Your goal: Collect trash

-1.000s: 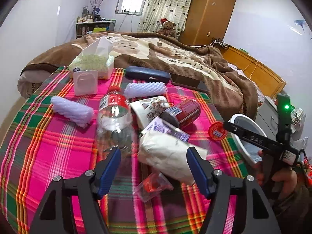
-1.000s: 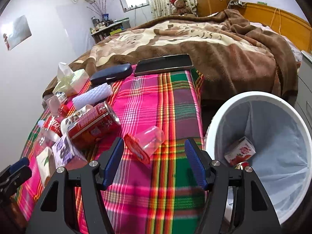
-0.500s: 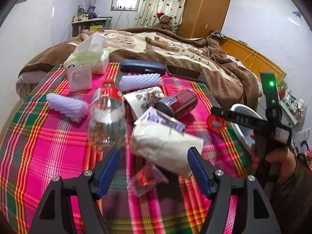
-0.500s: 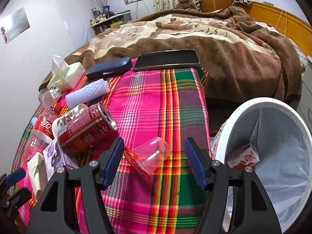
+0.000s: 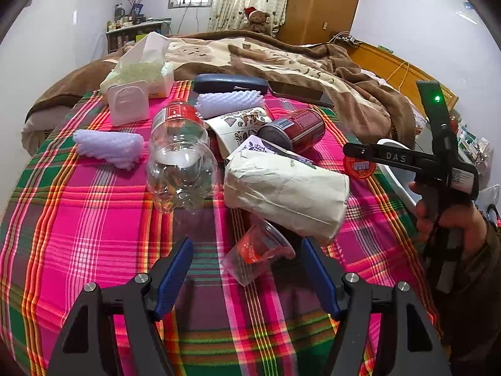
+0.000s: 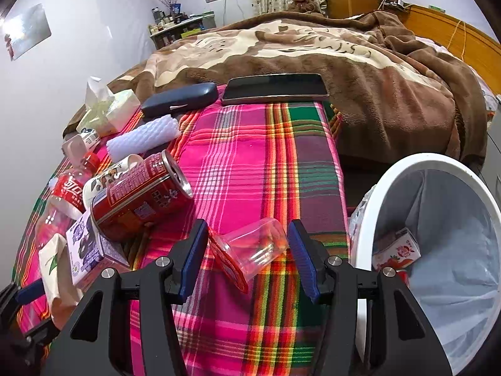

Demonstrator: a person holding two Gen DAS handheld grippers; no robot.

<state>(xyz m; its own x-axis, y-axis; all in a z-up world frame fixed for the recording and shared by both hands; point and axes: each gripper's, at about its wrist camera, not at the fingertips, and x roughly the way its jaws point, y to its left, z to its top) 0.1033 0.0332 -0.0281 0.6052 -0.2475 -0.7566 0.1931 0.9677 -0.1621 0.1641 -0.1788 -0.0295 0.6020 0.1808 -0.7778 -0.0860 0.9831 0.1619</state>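
Observation:
Trash lies on a plaid cloth (image 5: 94, 225). My left gripper (image 5: 247, 269) is open around a small clear cup (image 5: 255, 255) with red inside, lying on its side. Behind it are a white paper bag (image 5: 288, 188), a clear bottle (image 5: 180, 159), a red can (image 5: 294, 128) and a printed paper cup (image 5: 238, 125). My right gripper (image 6: 247, 260) is open, its fingers on either side of a clear cup with a red lid (image 6: 247, 253). The red can (image 6: 141, 194) lies to its left. The white bin (image 6: 438, 250), lined with a bag, stands at the right and holds a small carton (image 6: 397, 250).
Foam sleeves (image 5: 109, 148), a tissue box (image 5: 141, 72), a dark glasses case (image 6: 180, 98) and a phone (image 6: 275, 89) lie on the cloth's far side. A brown blanket (image 6: 313, 47) covers the bed behind. The other hand-held gripper (image 5: 438, 163) shows at the right of the left wrist view.
Both grippers have moved forward. The small clear cup now lies between the left fingers, and the red-lidded cup now lies between the right fingers. Both stay open.

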